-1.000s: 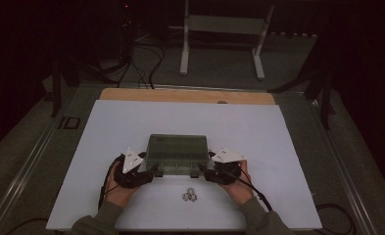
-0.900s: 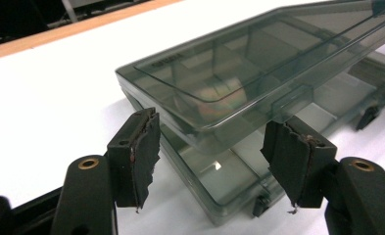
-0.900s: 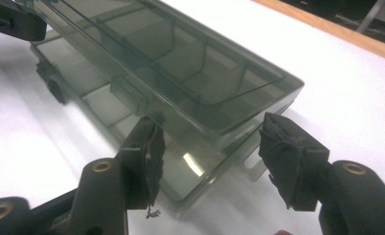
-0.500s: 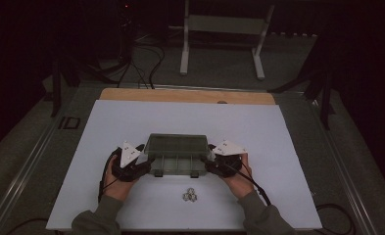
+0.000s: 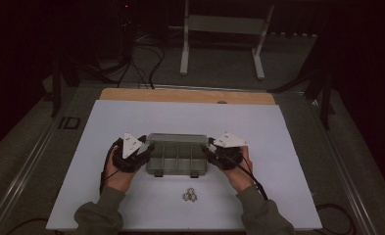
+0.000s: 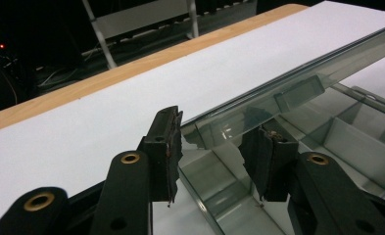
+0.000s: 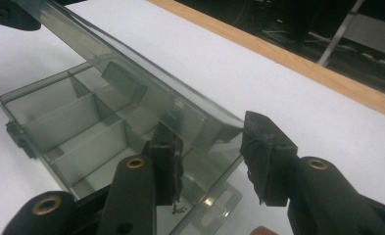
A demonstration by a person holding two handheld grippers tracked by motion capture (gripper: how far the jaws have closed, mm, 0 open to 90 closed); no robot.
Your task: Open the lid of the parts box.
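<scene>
Now, scene: I have a clear grey box [image 5: 175, 157] on the white board [image 5: 288, 147], lying between my two grippers, with a few small metal nuts [image 5: 190, 196] on the board nearer me than both.
Left gripper [image 6: 218, 159]: jaws apart, straddling the near corner of the lid [image 6: 298, 78]; I see a gap on each side of the lid edge, so I judge it not clamped.
Right gripper [image 7: 212, 156]: jaws likewise apart around the opposite lid corner; one pad sits inside under the lid, the other outside, neither clearly pressing.
Lid: tilted up from the tray, rising away ahead of both grippers, hinged at the far side I think.
Tray [image 7: 67, 122]: dividers form several compartments just ahead of the jaws; all look empty.
Handling: thin rigid plastic, surely light; the glossy surface will probably slip between the pads, and the lid may flex or twist if only one end is lifted.
Where to hold: the lid's short end edges at the corners, both sides at once, with a modest squeeze so the plastic does not crack.
Risk: the light tray could rise or skid with the lid.
</scene>
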